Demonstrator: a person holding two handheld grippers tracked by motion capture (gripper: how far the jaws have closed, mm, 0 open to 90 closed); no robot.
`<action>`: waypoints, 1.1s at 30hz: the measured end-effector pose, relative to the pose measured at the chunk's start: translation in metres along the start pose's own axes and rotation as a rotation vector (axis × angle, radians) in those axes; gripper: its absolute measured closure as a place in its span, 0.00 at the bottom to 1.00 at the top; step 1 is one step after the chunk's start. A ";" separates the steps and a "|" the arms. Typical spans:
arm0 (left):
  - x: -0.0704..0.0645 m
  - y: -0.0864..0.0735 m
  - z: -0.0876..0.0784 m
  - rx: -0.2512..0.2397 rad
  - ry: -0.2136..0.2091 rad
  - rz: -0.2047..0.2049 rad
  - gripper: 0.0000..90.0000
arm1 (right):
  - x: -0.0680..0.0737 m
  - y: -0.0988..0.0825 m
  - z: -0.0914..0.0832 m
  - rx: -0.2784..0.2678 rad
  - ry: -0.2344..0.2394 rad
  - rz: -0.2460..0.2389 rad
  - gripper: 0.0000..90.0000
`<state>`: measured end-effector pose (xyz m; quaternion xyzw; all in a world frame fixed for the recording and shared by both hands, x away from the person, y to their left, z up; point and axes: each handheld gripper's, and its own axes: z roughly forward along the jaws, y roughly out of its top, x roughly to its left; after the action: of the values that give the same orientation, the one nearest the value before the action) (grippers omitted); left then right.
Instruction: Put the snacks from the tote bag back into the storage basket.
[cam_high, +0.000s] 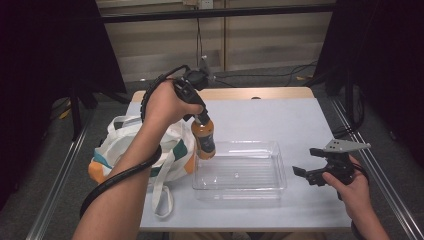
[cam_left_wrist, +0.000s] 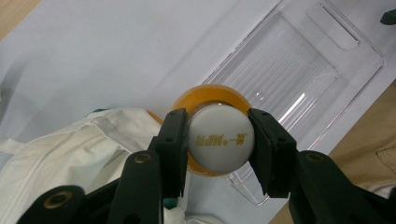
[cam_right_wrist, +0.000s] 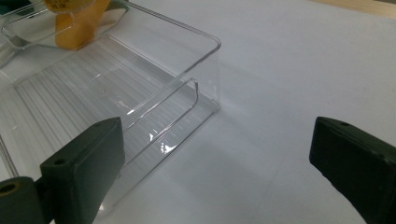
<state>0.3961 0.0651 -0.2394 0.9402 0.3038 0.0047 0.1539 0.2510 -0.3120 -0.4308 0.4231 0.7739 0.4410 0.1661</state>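
Note:
An orange drink bottle (cam_high: 203, 139) with a white cap (cam_left_wrist: 220, 136) hangs upright over the left end of a clear plastic bin (cam_high: 276, 176). My left gripper (cam_high: 200, 118) is shut on the cap, its jaws pressing both sides, seen from straight above in the left gripper view. The bottle's orange body (cam_left_wrist: 208, 95) shows around the cap. My right gripper (cam_high: 306, 162) stands open to the right of the bin, low over the table, nothing between its jaws. In the right gripper view the bin's near corner (cam_right_wrist: 205, 70) lies ahead on the left.
A white tote bag (cam_high: 172, 150) with teal and orange patches lies left of the bin, its strap trailing toward the front edge. The white table (cam_high: 280, 120) has bare room behind and right of the bin. Dark curtains flank both sides.

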 end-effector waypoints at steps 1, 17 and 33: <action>0.001 0.000 0.001 0.000 -0.004 0.003 0.66 | 0.000 0.000 0.000 0.000 0.000 0.001 0.03; 0.005 -0.003 0.010 0.018 -0.006 -0.003 0.66 | 0.002 0.000 0.002 0.005 0.005 -0.007 0.03; 0.009 -0.005 0.015 0.020 -0.009 -0.013 0.66 | 0.002 -0.001 0.003 0.010 0.008 -0.004 0.03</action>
<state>0.4020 0.0698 -0.2556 0.9397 0.3093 -0.0038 0.1459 0.2515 -0.3094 -0.4326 0.4205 0.7777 0.4385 0.1617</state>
